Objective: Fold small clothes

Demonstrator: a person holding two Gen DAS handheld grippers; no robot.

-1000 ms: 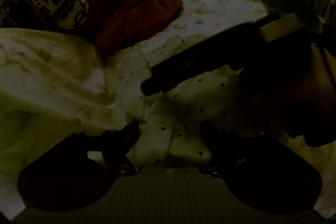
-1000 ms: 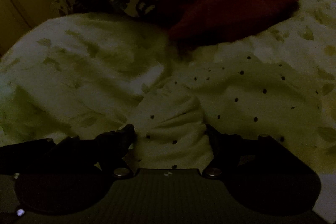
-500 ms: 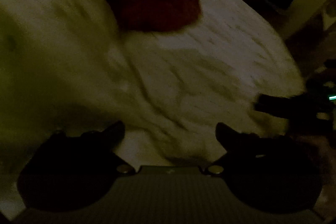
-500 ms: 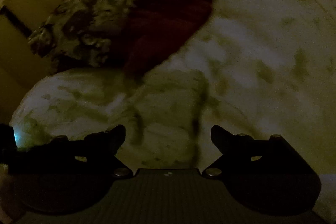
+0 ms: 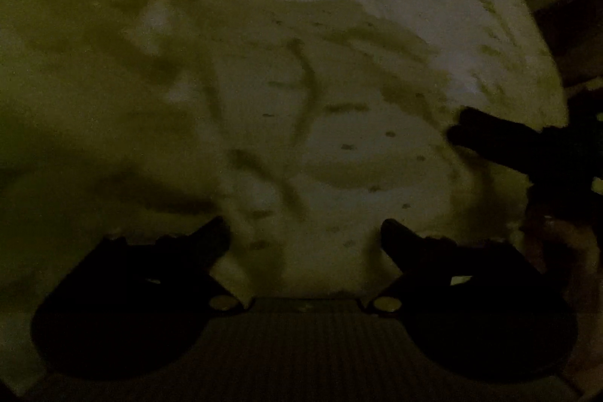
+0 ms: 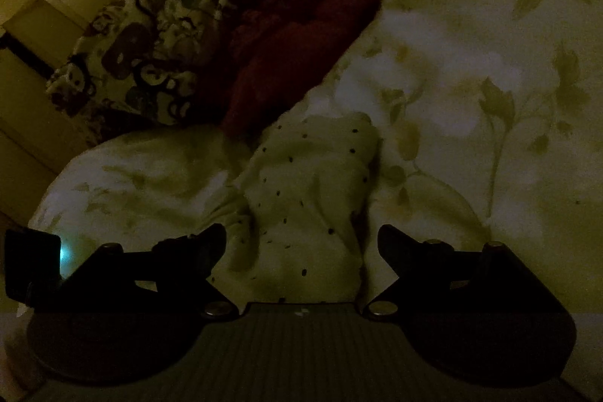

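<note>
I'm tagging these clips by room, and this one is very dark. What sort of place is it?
Probably a bedroom: the dotted garment lies on a leaf-print bedsheet, with a cartoon-print cloth and a red garment heaped beyond.

No legible text, label, brand, number or sign in either view; too dark and blurred to read anything.
</note>
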